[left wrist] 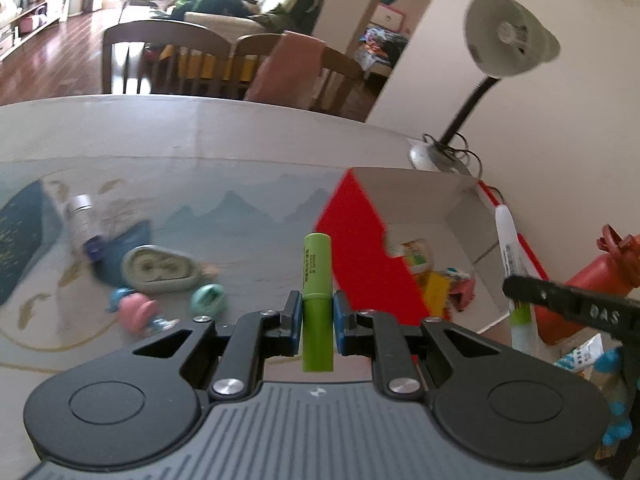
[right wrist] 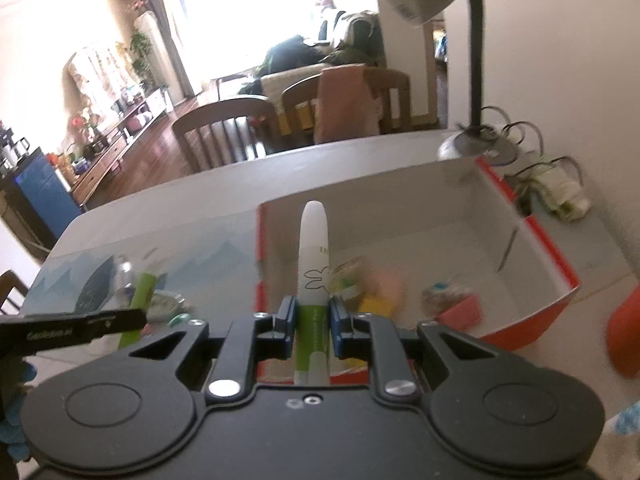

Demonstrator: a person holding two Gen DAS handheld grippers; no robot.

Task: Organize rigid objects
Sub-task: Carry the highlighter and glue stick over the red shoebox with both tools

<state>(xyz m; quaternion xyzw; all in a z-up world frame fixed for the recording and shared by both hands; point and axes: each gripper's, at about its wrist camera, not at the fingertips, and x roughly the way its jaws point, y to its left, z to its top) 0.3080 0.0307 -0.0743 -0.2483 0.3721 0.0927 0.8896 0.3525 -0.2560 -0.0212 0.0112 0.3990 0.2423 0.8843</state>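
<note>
My left gripper [left wrist: 316, 312] is shut on a green cylinder [left wrist: 317, 276] that stands upright between its blue pads, held above the table mat just left of the red box [left wrist: 352, 232]. My right gripper [right wrist: 313, 316] is shut on a white and green pen [right wrist: 313, 256] with a rabbit drawing, its tip pointing over the red box [right wrist: 560, 264]. The pen [left wrist: 510, 248] and the right gripper's black finger [left wrist: 560, 300] show at the right of the left wrist view. The green cylinder [right wrist: 140, 300] shows at the left of the right wrist view.
On the mat lie a silver bottle [left wrist: 80, 216], a grey-green oval case [left wrist: 160, 268], a pink toy [left wrist: 138, 310] and a teal ring [left wrist: 208, 300]. The box holds several small items [right wrist: 456, 304]. A desk lamp [left wrist: 504, 40] stands behind the box; a red bottle [left wrist: 592, 276] is to the right.
</note>
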